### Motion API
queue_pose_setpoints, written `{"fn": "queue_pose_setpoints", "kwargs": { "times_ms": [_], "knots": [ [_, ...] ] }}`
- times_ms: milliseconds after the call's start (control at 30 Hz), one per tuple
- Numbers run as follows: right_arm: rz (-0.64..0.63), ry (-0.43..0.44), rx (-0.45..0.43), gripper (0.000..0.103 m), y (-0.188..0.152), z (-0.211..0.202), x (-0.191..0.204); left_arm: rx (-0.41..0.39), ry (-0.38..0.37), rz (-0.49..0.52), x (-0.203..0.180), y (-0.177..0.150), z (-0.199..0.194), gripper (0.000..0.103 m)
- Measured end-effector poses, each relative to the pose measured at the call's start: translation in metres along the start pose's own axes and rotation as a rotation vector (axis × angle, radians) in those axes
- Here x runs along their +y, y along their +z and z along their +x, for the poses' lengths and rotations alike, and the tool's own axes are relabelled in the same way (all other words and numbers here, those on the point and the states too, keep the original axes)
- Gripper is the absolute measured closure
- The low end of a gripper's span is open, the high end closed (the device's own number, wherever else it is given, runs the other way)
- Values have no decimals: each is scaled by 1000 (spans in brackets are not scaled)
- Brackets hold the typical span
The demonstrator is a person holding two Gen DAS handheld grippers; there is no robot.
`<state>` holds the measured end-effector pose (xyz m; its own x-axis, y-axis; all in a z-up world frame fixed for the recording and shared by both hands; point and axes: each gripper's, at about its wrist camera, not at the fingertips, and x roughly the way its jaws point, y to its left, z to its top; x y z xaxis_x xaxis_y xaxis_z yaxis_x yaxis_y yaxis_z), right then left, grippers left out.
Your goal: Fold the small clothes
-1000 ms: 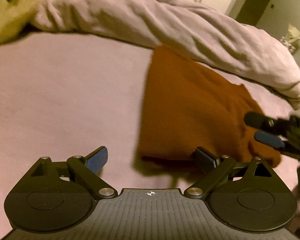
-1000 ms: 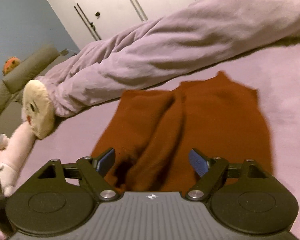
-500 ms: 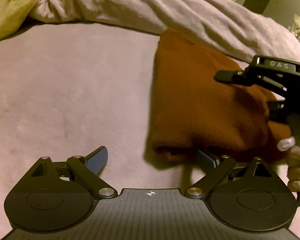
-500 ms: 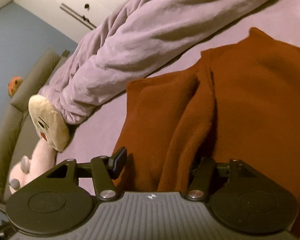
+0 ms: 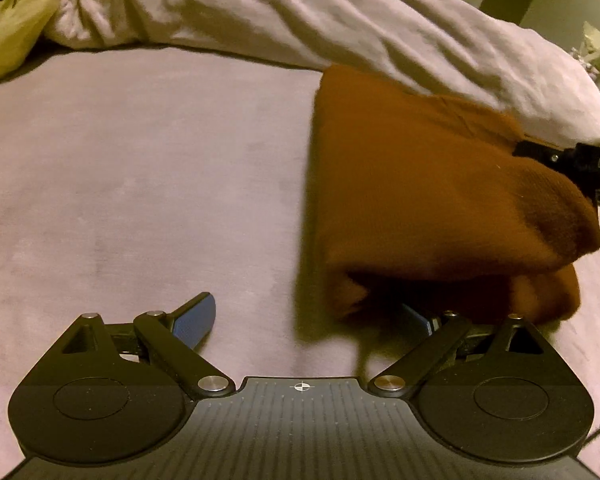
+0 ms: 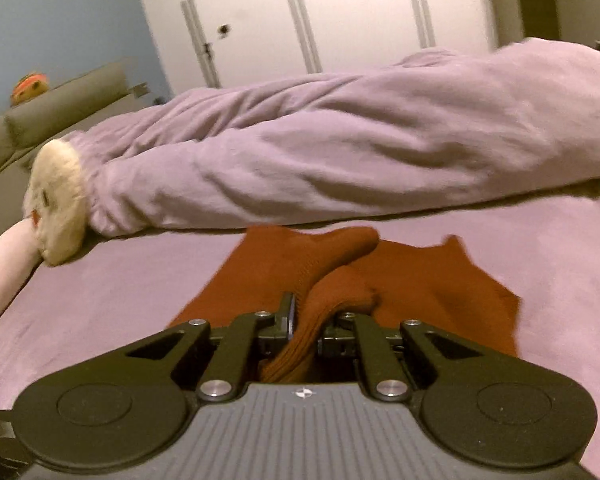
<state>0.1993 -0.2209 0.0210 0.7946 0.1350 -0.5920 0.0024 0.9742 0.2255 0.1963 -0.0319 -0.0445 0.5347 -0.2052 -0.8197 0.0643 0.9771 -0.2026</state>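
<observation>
A rust-orange knit garment (image 5: pixel 420 184) lies on the lilac bed cover (image 5: pixel 140 184), its near right side lifted into a fold. My left gripper (image 5: pixel 308 320) is open at the garment's near left corner; its right finger sits under the cloth edge, its left finger on the bare cover. My right gripper (image 6: pixel 306 320) is shut on a raised fold of the garment (image 6: pixel 328 280). The right gripper's body also shows at the right edge of the left wrist view (image 5: pixel 580 164).
A rolled lilac duvet (image 5: pixel 340 32) lies across the bed behind the garment. A cream plush toy (image 6: pixel 58 200) lies at its left end. White wardrobe doors (image 6: pixel 340 20) and a grey sofa (image 6: pixel 40 120) stand beyond.
My right gripper has closed on a fold of the garment and lifted it. The left gripper has stayed open at the near left corner, moving in slightly.
</observation>
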Motion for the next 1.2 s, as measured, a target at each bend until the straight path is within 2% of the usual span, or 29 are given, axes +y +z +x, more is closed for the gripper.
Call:
{"fn": "queue_pose_setpoints", "kwargs": {
  "times_ms": [200,300,333,400,467,533,600,733,833,933,1000,1067,1200],
  "knots": [
    [-1,-119,-7,98,-8,-12,-36,6,-5,26,-8,2,0,6],
    [31,-130,67,92,-17,-8,-53,15,-10,34,-13,2,3,6],
    [60,-116,64,88,-20,-11,-58,14,-12,37,-14,2,4,6],
    [156,-31,36,74,-24,-26,-69,13,-13,41,-16,2,5,6],
    [261,59,-3,33,-32,-43,-78,18,-14,34,-17,2,8,6],
    [343,160,-25,25,-40,-53,-86,26,-17,32,-20,3,11,6],
    [435,237,10,25,-45,-48,-93,29,-16,28,-22,3,12,6],
    [514,294,103,25,-50,-20,-98,23,-18,32,-23,2,9,6],
    [580,325,113,25,-49,-4,-102,13,-11,43,-21,2,6,5],
    [557,381,118,25,-42,7,-94,17,1,37,-17,4,9,5],
    [482,335,144,32,-34,19,-81,22,-4,23,-14,6,9,5],
    [435,301,183,47,-29,34,-72,21,-7,20,-13,5,10,5],
    [304,227,253,49,-19,52,-51,32,0,34,-12,2,11,5]
  ]
}}
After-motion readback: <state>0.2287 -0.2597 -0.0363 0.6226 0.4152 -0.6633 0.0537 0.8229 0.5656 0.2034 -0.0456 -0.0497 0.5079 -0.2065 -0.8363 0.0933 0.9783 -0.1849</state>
